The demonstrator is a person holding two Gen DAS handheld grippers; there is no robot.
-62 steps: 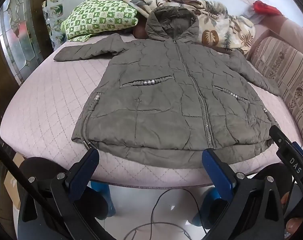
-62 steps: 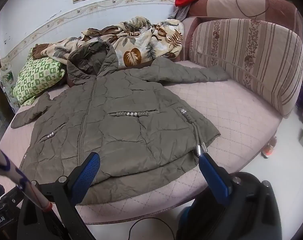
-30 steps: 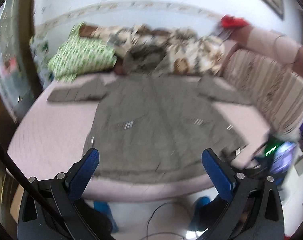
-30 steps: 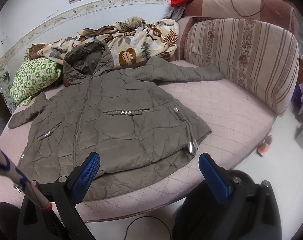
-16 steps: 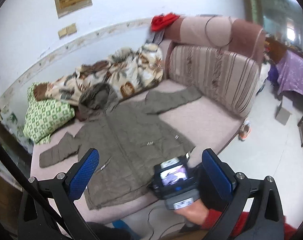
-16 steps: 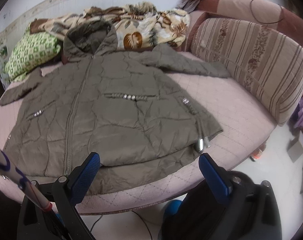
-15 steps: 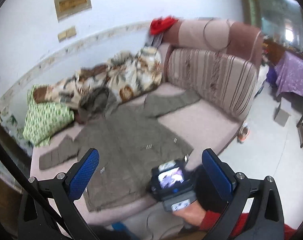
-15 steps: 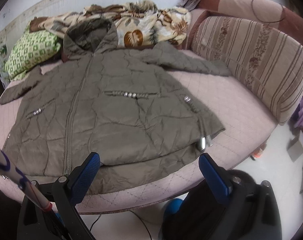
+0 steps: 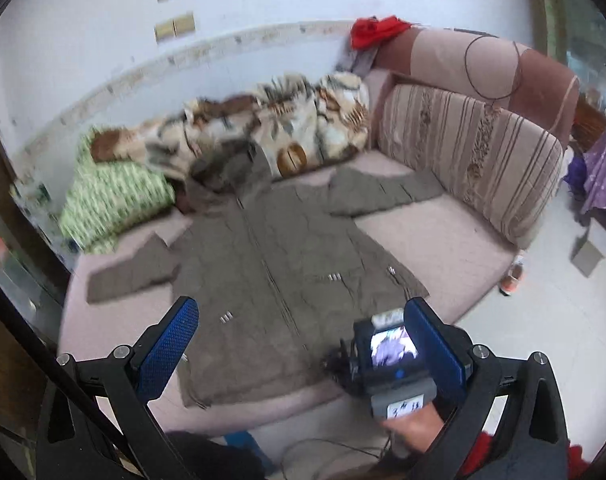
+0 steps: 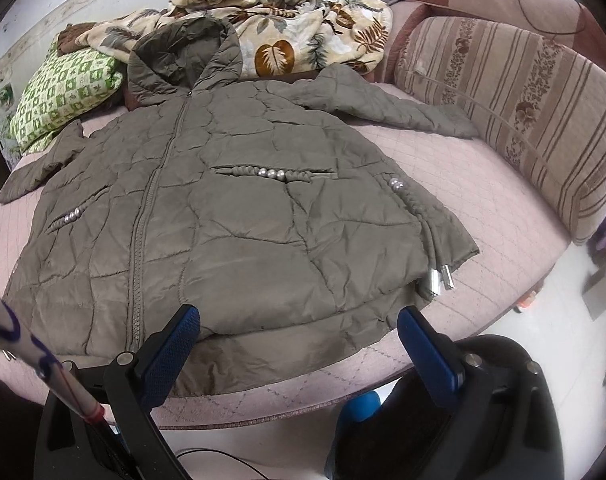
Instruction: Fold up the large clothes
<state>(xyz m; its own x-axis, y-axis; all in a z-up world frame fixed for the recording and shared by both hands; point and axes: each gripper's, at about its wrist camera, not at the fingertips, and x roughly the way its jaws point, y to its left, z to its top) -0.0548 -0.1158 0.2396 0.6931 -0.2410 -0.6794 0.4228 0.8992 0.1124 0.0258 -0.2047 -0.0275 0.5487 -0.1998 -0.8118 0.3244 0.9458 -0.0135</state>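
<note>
On pink bed [image 10: 483,184], olive jacket [image 10: 243,220] flat; both claws spread, empty; writing unreadable

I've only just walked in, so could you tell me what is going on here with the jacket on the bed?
A person holds a pair of tongs in each hand over an olive-green quilted hooded jacket, spread flat and zipped on a pink quilted bed. Both sleeves lie out to the sides, so no fold shows yet. The right tongs hover open near the hem; the left tongs are open, held higher and further back. Neither touches the jacket.
</note>
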